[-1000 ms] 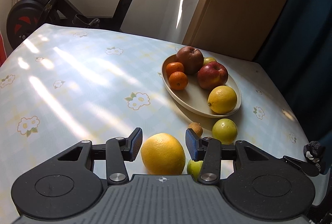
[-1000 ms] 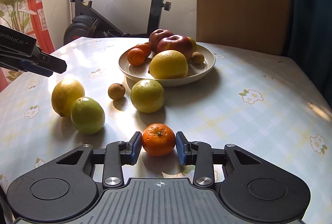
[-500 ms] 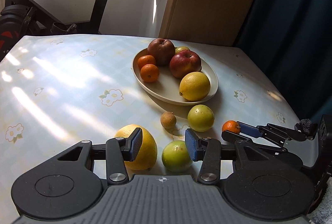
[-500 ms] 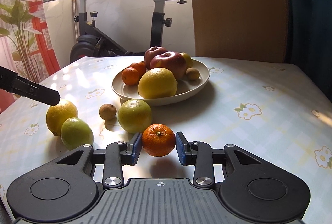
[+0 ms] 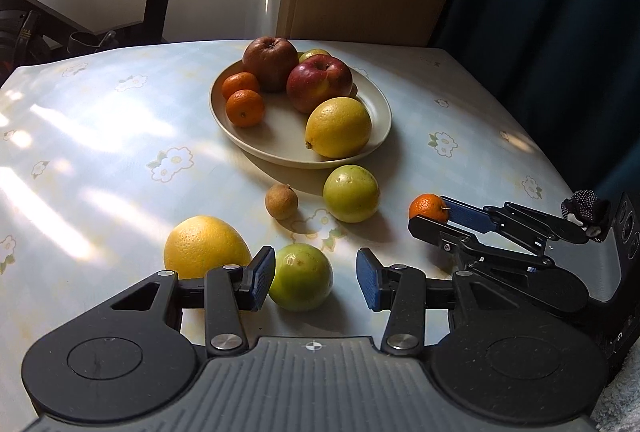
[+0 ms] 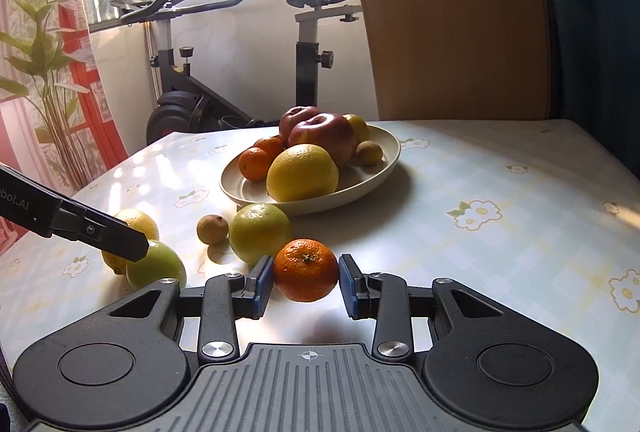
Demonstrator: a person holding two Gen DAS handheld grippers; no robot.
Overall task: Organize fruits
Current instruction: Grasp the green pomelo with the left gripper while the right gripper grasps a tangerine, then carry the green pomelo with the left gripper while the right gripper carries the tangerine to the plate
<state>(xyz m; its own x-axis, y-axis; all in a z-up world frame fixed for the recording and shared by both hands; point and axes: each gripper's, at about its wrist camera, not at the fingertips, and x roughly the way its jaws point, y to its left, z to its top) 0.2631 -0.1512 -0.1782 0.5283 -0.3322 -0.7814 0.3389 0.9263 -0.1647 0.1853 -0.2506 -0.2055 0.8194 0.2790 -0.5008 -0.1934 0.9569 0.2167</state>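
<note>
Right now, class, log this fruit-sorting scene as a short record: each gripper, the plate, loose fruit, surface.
right gripper: shut on a mandarin
left gripper: open, a green fruit between its fingers, right pad clear of it
plate: two red apples, two mandarins, a lemon, more behind
loose fruit: grapefruit, second green fruit, small brown fruit
surface: floral tablecloth

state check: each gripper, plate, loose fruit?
right gripper: shut on mandarin, lifted
left gripper: open, around near green fruit, not gripping
plate: holds apples, mandarins, lemon
yellow citrus: loose on table
far green fruit: loose on table
small brown fruit: loose on table
</note>
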